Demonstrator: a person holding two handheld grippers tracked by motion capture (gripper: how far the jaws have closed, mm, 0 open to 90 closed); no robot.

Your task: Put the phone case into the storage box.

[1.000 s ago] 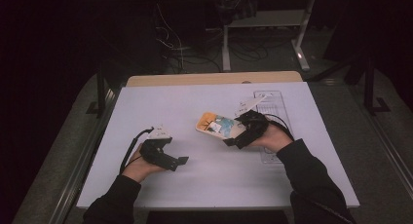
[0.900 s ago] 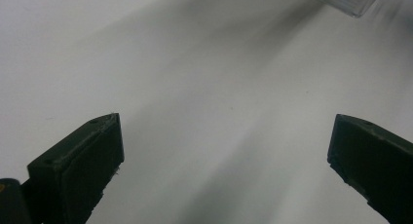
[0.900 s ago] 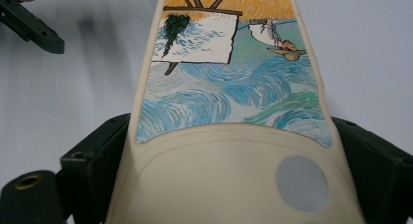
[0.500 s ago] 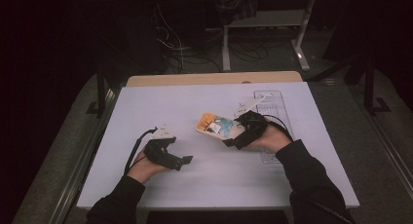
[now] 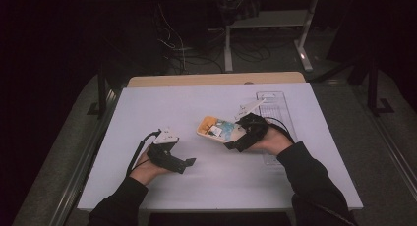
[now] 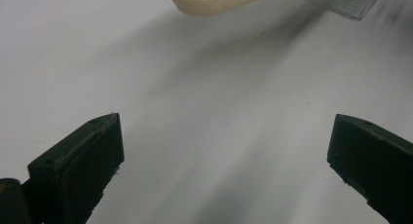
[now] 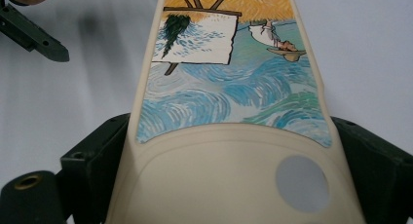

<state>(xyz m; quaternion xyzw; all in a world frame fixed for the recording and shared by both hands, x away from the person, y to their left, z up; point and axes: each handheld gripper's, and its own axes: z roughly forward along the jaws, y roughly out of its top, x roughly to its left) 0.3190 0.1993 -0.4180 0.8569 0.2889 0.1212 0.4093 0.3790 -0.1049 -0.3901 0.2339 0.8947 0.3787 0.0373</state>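
R gripper [image 5: 236, 141] clamped the phone case [image 5: 216, 128] by its edges, L gripper [image 5: 186, 163] gaped empty; case could've slipped w/ any tilt.

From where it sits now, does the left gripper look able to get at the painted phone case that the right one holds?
Probably yes. The left gripper is open, and bare white table lies between it and the phone case, which the right gripper clamps at its near end, leaving the far end free.

The room is dark. A white table [image 5: 162, 108] stands on grey floor [image 5: 59, 152]. Cables [image 5: 182, 54] lie behind it.
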